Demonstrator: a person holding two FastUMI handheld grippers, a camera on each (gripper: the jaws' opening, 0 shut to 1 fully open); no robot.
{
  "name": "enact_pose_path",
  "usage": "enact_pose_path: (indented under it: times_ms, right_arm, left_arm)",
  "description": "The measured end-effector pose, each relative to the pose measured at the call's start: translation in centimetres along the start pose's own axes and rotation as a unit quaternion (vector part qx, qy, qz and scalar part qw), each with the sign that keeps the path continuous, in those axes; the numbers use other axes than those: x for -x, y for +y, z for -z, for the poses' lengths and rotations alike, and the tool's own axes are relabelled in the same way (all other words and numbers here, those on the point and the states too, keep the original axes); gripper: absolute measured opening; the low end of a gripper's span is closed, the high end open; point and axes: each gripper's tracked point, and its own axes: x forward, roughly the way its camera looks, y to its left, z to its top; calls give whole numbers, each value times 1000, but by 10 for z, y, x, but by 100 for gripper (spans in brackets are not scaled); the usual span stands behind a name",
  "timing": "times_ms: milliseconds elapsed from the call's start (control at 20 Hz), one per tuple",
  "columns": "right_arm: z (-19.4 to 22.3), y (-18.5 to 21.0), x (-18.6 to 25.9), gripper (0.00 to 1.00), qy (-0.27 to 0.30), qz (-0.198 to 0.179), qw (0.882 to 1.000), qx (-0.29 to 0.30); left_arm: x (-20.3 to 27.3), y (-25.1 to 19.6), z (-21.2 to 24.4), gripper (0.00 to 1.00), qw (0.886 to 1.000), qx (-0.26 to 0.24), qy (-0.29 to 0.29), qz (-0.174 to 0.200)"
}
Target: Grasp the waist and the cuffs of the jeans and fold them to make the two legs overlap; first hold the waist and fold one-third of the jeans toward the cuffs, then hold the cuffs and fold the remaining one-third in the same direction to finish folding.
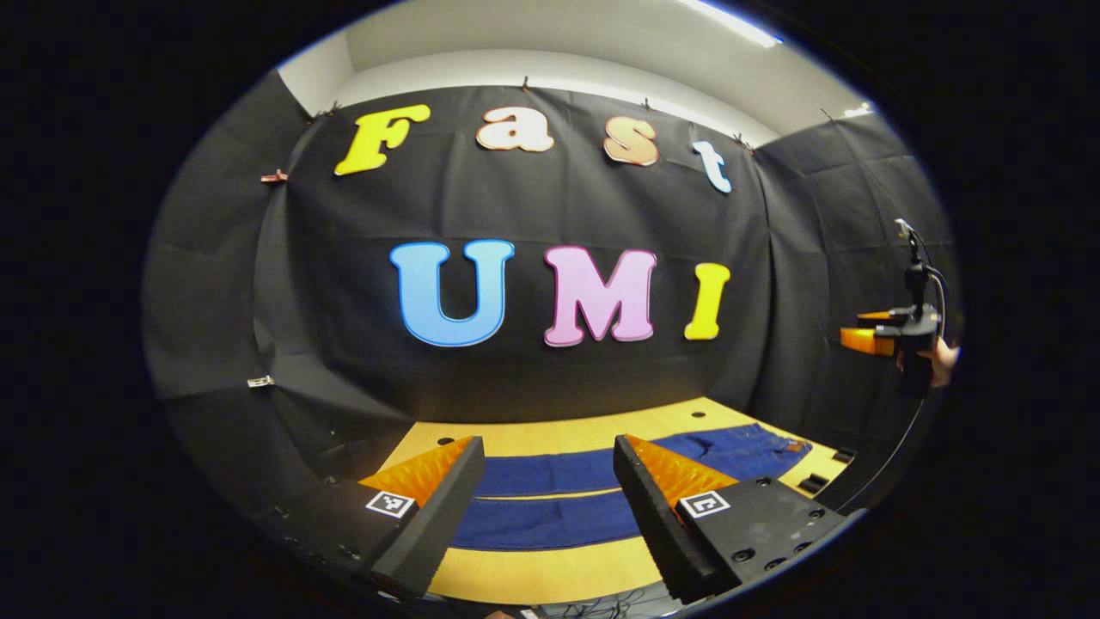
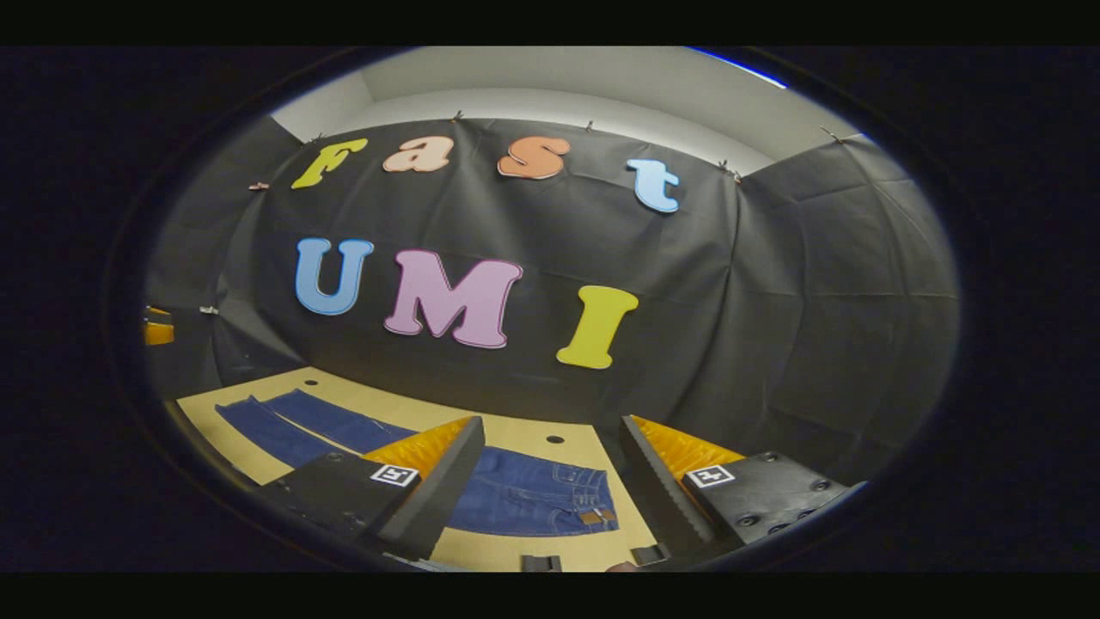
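Blue jeans [image 1: 559, 494] lie flat on a light wooden table [image 1: 550, 576], both legs side by side and the waist toward the right end. In the left gripper view my left gripper [image 1: 546, 507] hangs open above the legs, nothing between its fingers. The right gripper [image 1: 868, 340], held by a hand, floats high at the right edge of that view, well above the table. In the right gripper view my right gripper [image 2: 550, 490] is open above the jeans' waist [image 2: 550, 499], with the legs [image 2: 301, 425] stretching away to the left.
Black cloth walls close the booth behind and on both sides of the table [image 2: 550, 550]. Small round holes [image 2: 555, 439] dot the tabletop near the back edge. Black clamps [image 1: 812, 483] sit at the table's right edge.
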Motion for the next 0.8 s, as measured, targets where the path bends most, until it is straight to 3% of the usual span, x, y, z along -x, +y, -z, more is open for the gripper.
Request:
enact_pose_path:
  times_ms: [200,350,550,700,800]
  right_arm:
    - [22,-18,-27,97,21,-23,999,28]
    - [57,-13,-49,96,41,-86,993,63]
    - [139,-4,-88,97,134,-150,977,63]
    - [212,10,-120,97,215,-217,947,103]
    - [252,18,-122,97,272,-263,918,115]
  left_arm:
    - [-21,24,38,96,998,-5,49,35]
    - [-46,35,57,96,994,-27,81,64]
    - [-90,46,90,96,986,-38,130,96]
    - [-126,51,134,96,967,-73,205,135]
    - [-145,56,167,97,948,-91,259,161]
